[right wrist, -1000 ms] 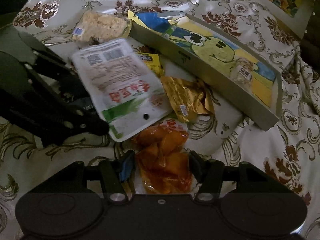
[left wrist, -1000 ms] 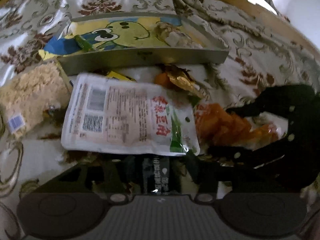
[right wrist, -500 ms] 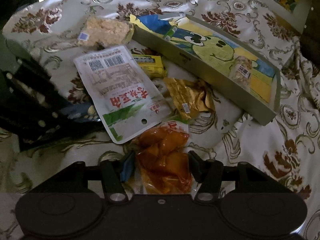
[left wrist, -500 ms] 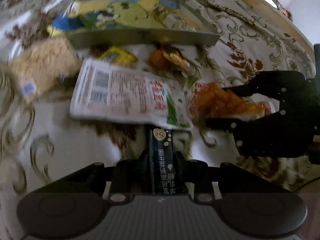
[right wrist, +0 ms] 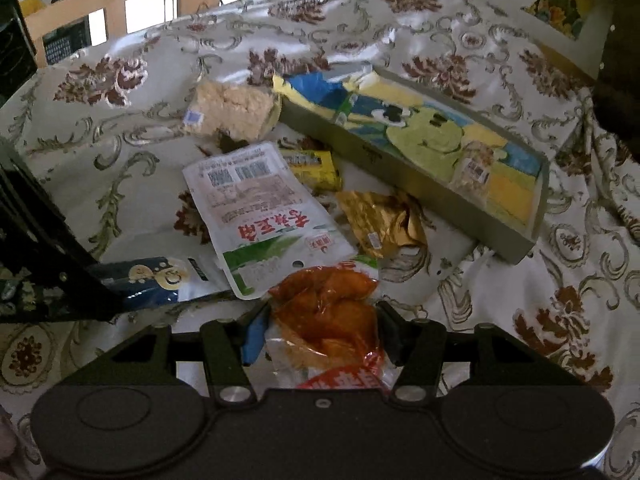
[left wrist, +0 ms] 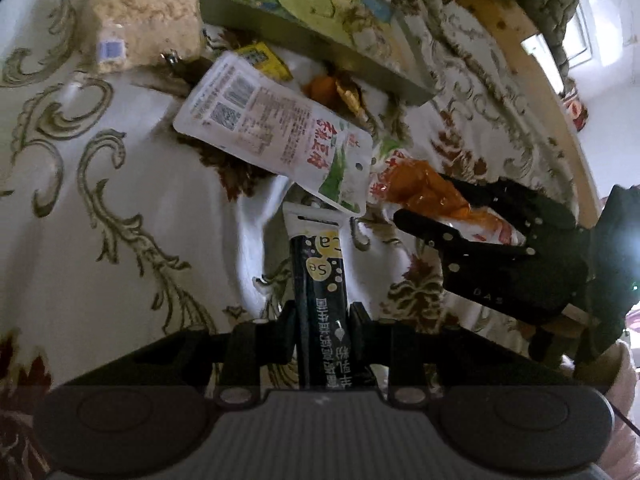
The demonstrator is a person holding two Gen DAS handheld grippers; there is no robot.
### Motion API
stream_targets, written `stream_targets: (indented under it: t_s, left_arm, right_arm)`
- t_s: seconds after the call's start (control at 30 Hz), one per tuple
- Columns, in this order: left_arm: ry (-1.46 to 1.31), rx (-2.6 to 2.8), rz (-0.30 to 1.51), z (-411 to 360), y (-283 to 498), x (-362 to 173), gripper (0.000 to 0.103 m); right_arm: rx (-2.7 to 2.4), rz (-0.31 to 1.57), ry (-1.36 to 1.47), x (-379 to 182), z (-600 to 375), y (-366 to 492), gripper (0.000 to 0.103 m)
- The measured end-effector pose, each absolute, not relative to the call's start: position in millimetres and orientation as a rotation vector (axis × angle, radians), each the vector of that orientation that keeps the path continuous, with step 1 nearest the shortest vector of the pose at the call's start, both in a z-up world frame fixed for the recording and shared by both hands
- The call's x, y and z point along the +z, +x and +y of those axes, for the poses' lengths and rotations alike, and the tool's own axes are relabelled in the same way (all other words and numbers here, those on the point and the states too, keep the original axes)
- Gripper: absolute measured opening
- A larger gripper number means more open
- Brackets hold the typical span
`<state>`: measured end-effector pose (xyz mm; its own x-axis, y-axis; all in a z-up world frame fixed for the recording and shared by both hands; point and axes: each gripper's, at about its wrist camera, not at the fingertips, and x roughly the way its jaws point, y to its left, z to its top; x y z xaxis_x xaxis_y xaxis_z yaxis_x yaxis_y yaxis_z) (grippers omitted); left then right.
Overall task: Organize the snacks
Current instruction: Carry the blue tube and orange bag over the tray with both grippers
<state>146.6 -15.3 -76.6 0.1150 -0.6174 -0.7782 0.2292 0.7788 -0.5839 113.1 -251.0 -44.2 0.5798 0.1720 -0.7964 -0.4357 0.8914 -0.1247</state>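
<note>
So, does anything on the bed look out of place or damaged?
Yes: most snacks lie loose beside the tray, not in it. The gold wrapper is crumpled, and the white pouch lies crooked, overlapping the yellow packet.

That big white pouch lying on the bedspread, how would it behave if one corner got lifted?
The white pouch looks flat and thin, so it would probably droop. Its glossy film likely slides easily on the bedspread. It overlaps the orange packet, so lifting may nudge that.

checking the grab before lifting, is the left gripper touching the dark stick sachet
Touching. In the left wrist view the left gripper has both fingers pressed against the sides of the dark stick sachet, with no gap.
</note>
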Motion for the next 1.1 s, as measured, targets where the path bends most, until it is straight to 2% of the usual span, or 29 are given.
stream_targets:
  t_s: [0.57,1.1]
  left_arm:
    - [-0.310,-0.664,1.115,-17.5,131.9,-26.5,0.030]
    - [-0.313,-0.580,0.907,-48.1,207.8,-12.5,0.031]
  right_arm:
    - [0.219,0.741,-0.296,-13.6,-271.6,86.9,0.058]
    - [0.098,0.560,-0.174,-5.3,-279.7,119.0,0.059]
